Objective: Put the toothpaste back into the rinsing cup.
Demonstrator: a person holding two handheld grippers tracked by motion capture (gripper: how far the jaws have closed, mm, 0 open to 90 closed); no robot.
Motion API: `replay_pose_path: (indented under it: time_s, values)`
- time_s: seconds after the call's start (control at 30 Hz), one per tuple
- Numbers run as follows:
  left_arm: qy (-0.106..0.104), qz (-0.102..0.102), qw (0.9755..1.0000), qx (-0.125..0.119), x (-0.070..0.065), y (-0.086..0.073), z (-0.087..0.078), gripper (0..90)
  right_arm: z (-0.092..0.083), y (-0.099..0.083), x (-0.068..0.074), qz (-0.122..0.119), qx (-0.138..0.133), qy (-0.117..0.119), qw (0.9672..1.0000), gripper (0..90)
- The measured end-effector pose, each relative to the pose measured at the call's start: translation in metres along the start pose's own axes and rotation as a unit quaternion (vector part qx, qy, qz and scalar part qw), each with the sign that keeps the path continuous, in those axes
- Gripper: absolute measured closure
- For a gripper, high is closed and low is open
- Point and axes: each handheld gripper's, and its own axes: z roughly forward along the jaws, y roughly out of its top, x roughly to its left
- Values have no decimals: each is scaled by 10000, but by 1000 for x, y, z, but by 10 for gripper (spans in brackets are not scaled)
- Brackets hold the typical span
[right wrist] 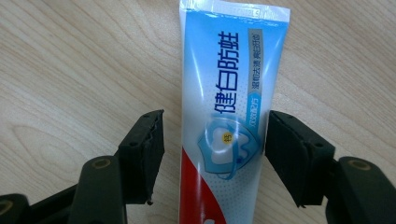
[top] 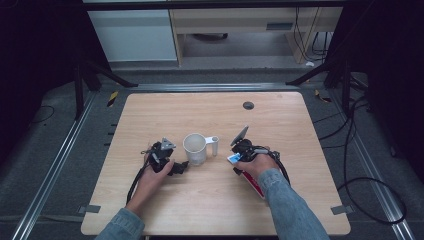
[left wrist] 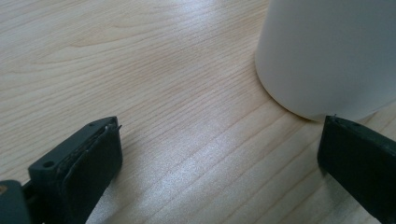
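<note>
A white mug (top: 194, 149) stands upright at the table's middle, its handle (top: 214, 145) turned to the right. My left gripper (top: 179, 167) lies low just left of it. In the left gripper view this gripper (left wrist: 219, 156) is open; the mug's base (left wrist: 327, 56) sits just beyond the right jaw, outside the gap. A blue, white and red toothpaste tube (top: 254, 182) lies flat right of the mug. My right gripper (top: 242, 153) is over it. In the right gripper view that gripper (right wrist: 217, 156) is open, one jaw on each side of the tube (right wrist: 229, 93).
The wooden table (top: 210, 210) has a round cable hole (top: 248, 105) near its far edge. Bare wood runs along the far side and the front. Dark stand legs (top: 102, 72) and cables (top: 370, 200) lie on the floor around the table.
</note>
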Motion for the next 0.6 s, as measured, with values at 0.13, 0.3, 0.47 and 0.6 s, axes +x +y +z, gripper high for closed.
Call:
replay_pose_path:
  time_s: [0.13,0.3,0.47,0.6]
  values:
    - [0,0,10000,0,0,0,0,0,2,1,-1,50,62,53,10000,379]
    - [-2,2,10000,0,0,0,0,0,5,0,-3,78,117,63,9999,378]
    - [-2,3,10000,0,0,0,0,0,7,1,-4,85,120,79,9999,379]
    - [-2,1,10000,-1,0,0,0,0,9,1,-4,89,155,72,9998,380]
